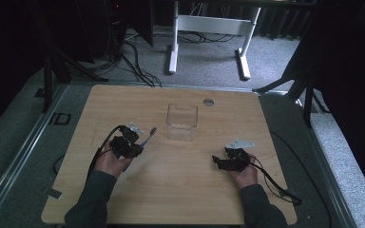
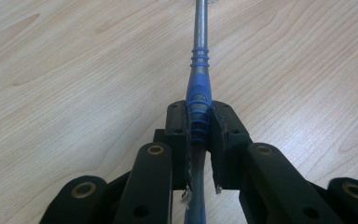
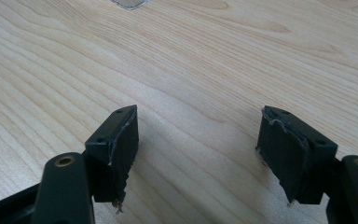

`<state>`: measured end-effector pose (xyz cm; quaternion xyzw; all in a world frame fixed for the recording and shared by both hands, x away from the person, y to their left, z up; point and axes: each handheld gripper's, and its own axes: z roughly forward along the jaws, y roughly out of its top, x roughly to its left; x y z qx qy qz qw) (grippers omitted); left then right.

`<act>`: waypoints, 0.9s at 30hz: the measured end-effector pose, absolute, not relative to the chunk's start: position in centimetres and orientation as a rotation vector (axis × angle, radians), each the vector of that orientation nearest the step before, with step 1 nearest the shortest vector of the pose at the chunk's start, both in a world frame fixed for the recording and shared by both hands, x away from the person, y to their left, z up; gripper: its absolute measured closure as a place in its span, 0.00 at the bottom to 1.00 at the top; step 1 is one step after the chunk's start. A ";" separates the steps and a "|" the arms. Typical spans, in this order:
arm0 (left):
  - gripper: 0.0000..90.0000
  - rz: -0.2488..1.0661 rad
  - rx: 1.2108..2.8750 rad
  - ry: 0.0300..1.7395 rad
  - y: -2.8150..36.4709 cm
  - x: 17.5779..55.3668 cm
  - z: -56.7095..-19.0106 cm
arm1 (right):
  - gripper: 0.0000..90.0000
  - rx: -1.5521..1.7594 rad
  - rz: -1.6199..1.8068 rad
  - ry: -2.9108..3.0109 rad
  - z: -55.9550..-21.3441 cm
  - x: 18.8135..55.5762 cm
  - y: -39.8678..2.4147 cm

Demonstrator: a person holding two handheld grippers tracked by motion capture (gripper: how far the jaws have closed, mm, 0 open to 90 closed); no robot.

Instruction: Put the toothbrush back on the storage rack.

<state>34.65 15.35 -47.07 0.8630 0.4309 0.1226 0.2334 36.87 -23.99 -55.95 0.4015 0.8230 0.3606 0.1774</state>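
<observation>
The wooden table (image 1: 171,180) is kept largely bare, which leaves room for both hands to work from its near edge. A clear plastic box (image 1: 182,121) is set upright and open-topped near the middle of the far half, well apart from both grippers; it is judged to be the likely destination, since it stands within reach of either hand. The left gripper (image 1: 134,148) is held low over the table at the left, angled toward the box. Its jaws are pressed together on a pen (image 2: 199,100), pinched at the ribbed blue grip section, so that the grey barrel projects forward past the jaw tips and the rest runs back between the linkages. This hold near the grip section is judged to keep the pen in line with the gripper and easy to aim at the box opening. In the high view the pen (image 1: 148,137) is seen slanting up toward the box, just clear of the tabletop. The right gripper (image 1: 217,160) is rested at the right with jaws spread wide and nothing between them, apparently kept ready in reserve.
</observation>
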 end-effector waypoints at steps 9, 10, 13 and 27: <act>0.87 0.382 2.325 1.183 15.5 34.5 -46.6 | 0.32 1.136 1.020 2.329 -55.9 36.9 -24.0; 0.87 0.389 2.313 1.187 15.5 34.5 -46.6 | 0.32 1.136 1.020 2.329 -55.9 36.9 -24.0; 0.87 0.400 2.286 1.192 15.6 34.4 -46.4 | 0.32 1.138 1.021 2.328 -55.9 36.9 -24.0; 0.87 0.413 2.221 1.187 15.7 34.5 -46.0 | 0.32 1.137 1.021 2.328 -55.9 36.9 -24.0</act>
